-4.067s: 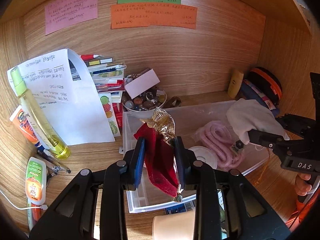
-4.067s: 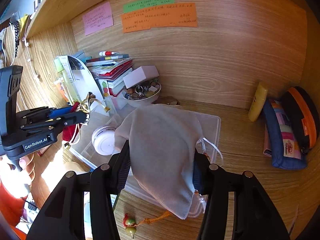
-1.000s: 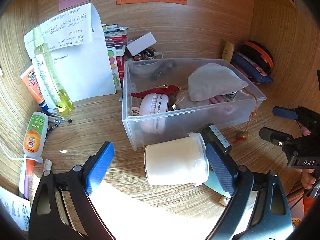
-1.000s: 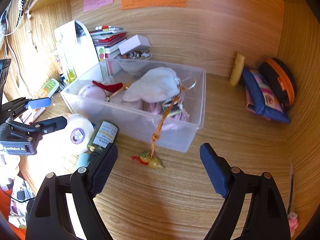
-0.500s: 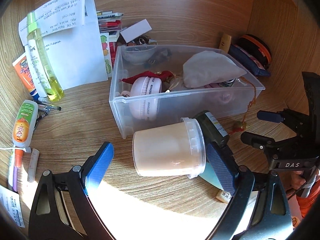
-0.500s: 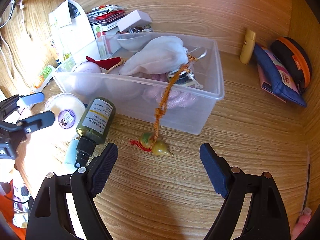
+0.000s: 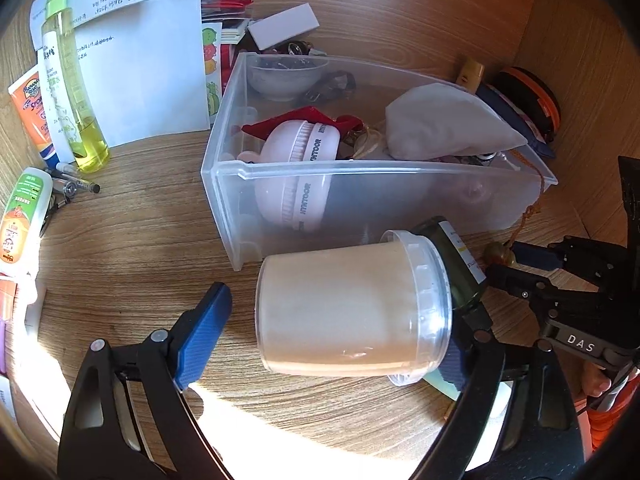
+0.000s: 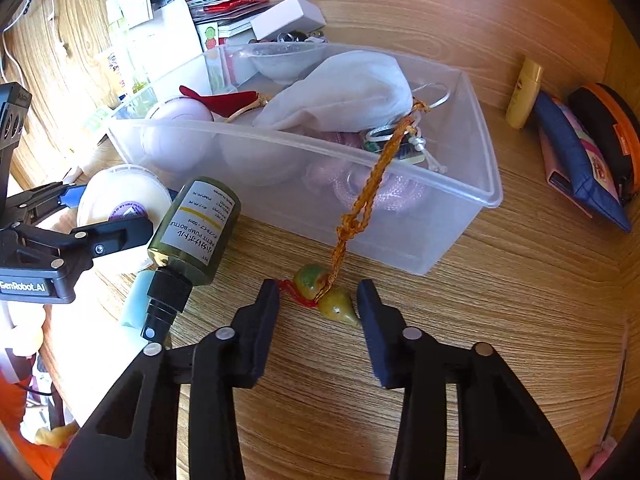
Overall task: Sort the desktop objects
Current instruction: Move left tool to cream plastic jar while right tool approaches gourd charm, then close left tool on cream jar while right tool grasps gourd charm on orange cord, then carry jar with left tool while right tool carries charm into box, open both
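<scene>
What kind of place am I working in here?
Likely a home study desk set in a wooden alcove: papers and booklets stacked at the back, pens, pencil cases, and a clear sorting bin.

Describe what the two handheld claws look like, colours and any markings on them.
Both are black, angular frames with silver rivets and blue ribbed pads on the fingertips. The left claw carries white "GenRobot.AI" lettering on a grey block, seen from the right wrist camera. The right claw shows "DAS" in white, seen from the left wrist camera.
</scene>
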`<state>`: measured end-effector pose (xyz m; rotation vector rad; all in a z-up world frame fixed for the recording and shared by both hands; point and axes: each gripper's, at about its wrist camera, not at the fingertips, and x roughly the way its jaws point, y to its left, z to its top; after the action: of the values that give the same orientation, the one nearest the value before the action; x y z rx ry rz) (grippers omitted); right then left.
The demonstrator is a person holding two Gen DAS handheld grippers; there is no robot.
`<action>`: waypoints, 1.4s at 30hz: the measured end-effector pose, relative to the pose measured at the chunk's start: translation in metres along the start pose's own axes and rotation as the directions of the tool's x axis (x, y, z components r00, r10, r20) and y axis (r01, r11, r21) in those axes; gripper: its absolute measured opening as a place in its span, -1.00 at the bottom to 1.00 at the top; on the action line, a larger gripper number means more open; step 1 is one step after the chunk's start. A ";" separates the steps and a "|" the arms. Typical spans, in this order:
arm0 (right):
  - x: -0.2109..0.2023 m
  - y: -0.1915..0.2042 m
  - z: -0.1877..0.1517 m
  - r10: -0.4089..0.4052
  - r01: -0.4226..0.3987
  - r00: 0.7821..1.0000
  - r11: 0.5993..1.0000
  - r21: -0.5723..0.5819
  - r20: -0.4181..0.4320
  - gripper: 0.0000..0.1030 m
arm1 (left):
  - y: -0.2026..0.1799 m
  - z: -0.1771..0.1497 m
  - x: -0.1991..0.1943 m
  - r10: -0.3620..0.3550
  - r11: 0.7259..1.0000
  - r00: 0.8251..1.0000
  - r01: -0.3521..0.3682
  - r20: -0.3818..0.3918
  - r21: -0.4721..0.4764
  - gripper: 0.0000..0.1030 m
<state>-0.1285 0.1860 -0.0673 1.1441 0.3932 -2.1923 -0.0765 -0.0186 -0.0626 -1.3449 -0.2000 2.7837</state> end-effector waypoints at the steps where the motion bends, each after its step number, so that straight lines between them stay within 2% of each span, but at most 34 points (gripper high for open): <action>1: 0.001 0.000 0.000 -0.003 0.003 1.000 1.000 -0.001 0.000 -0.54 | -0.001 0.000 -0.001 0.001 1.000 1.000 -0.001 0.006 0.006 0.48; 3: 0.001 0.000 0.001 -0.003 0.003 1.000 1.000 -0.006 0.001 -0.56 | -0.004 0.000 -0.003 0.004 1.000 1.000 -0.004 0.014 0.025 0.28; 15: 0.010 0.006 0.010 0.025 -0.025 1.000 0.999 -0.038 -0.012 -0.59 | 0.003 -0.003 -0.013 0.025 1.000 0.999 -0.024 0.048 -0.017 0.28; 16: 0.011 0.006 0.011 0.034 -0.034 0.999 0.999 -0.037 -0.012 -0.69 | 0.004 -0.003 -0.013 0.027 0.999 0.998 -0.026 0.048 -0.020 0.28; 18: 0.010 0.005 0.011 0.058 -0.059 0.998 0.998 -0.028 -0.009 -0.70 | 0.006 -0.003 -0.015 0.033 0.999 0.998 -0.032 0.049 -0.024 0.27; 25: -0.015 -0.001 0.009 0.095 -0.096 0.994 0.995 0.003 0.058 -0.70 | 0.008 0.003 -0.035 0.034 0.998 0.995 -0.030 0.095 -0.046 0.27; 34: -0.052 -0.011 0.015 0.089 -0.097 0.981 0.995 0.034 0.172 -0.70 | -0.005 0.028 -0.059 0.002 1.000 0.986 0.002 0.168 -0.023 0.27; 42: -0.053 -0.025 0.034 0.074 -0.087 0.975 0.995 0.055 0.211 -0.70 | -0.026 0.054 -0.059 -0.006 1.000 0.981 0.001 0.195 0.023 0.27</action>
<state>-0.1433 0.2080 -0.0046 0.9335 0.1838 -2.2397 -0.0824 -0.0039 0.0192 -1.0643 -0.1758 2.9038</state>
